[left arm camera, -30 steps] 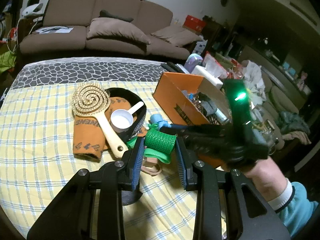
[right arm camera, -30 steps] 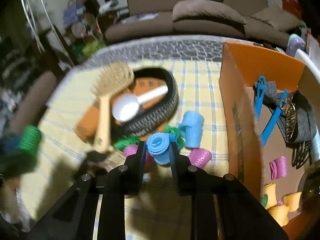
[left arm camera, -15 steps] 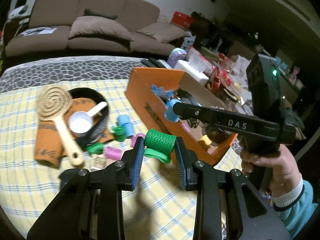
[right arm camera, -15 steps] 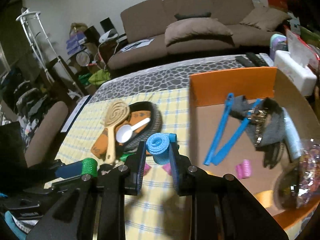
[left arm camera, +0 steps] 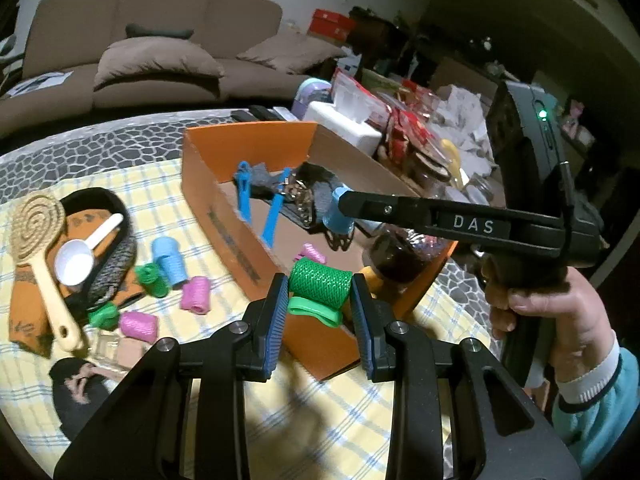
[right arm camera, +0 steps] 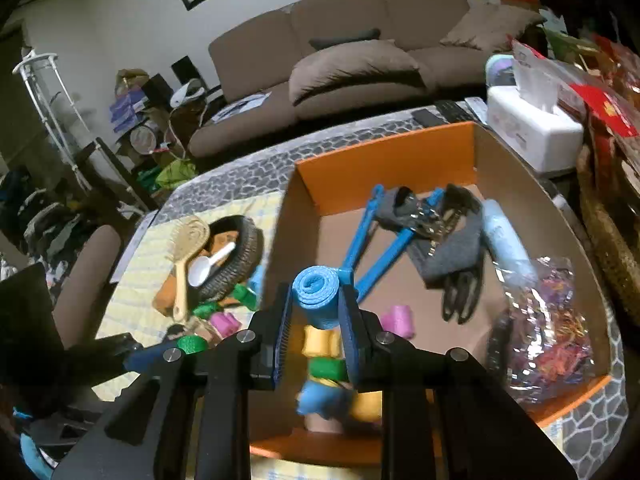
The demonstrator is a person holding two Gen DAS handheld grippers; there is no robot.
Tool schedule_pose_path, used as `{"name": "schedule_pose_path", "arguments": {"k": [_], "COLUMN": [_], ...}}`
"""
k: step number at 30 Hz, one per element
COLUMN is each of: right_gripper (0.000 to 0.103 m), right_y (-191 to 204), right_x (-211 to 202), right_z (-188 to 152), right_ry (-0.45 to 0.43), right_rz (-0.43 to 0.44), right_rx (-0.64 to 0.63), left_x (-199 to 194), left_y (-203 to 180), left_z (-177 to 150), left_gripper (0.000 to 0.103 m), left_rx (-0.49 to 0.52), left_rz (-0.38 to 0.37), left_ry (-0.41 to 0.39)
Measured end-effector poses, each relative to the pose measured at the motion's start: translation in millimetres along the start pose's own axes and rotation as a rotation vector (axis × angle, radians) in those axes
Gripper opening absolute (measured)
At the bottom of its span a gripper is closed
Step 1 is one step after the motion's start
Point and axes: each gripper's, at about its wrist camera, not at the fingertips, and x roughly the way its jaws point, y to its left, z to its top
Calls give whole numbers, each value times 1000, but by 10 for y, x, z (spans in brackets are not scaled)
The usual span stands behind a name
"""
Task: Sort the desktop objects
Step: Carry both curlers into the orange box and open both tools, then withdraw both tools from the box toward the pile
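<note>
My left gripper [left arm camera: 320,292] is shut on a green hair roller [left arm camera: 320,282] and holds it above the near corner of the orange cardboard box [left arm camera: 236,240]. My right gripper [right arm camera: 316,312] is shut on a blue hair roller [right arm camera: 318,294] and holds it over the inside of the box [right arm camera: 384,156]; it shows in the left wrist view too [left arm camera: 340,216]. Inside the box lie blue clips [right arm camera: 368,248], a pink roller [right arm camera: 396,318], yellow, green and blue rollers [right arm camera: 320,340] and grey cloth. Loose rollers, blue [left arm camera: 170,260], pink [left arm camera: 196,294] and green [left arm camera: 152,280], lie on the checked cloth left of the box.
A black basket [left arm camera: 108,240] with a white scoop [left arm camera: 76,256], an orange cloth and a straw-coloured hairbrush [left arm camera: 38,228] sits at the left. A tissue box [right arm camera: 532,128], snack bags and jars crowd the table right of the box. A brown sofa stands behind.
Both grippers have moved right, from over the loose rollers to the box. The right one now hangs over the box's inside; the left one is at its near corner. Both stay shut.
</note>
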Motion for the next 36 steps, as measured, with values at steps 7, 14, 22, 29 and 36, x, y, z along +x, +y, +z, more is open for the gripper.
{"name": "schedule_pose_path", "arguments": {"k": [7,14,22,29,36], "right_gripper": [23,23,24,26,28], "right_y": [-221,-362,-420,-449,-446], "right_x": [3,140,223,223,181], "right_z": [-92,-189,-254,-257,-239], "right_ry": [46,112,153,156,138], "right_rz": [-63,-86,-100,-96,-93], "right_rx": [-6,11,21,44,53], "left_x": [224,413,492,485,432], "left_y": [-224,-412,-459,-448,-442], "left_z": [-3,-47,-71,-68,-43], "left_gripper": [29,29,30,39,50], "left_rx": [45,112,129,125,113], "left_rz": [7,48,75,68,75], "left_ry": [27,60,74,71,53]}}
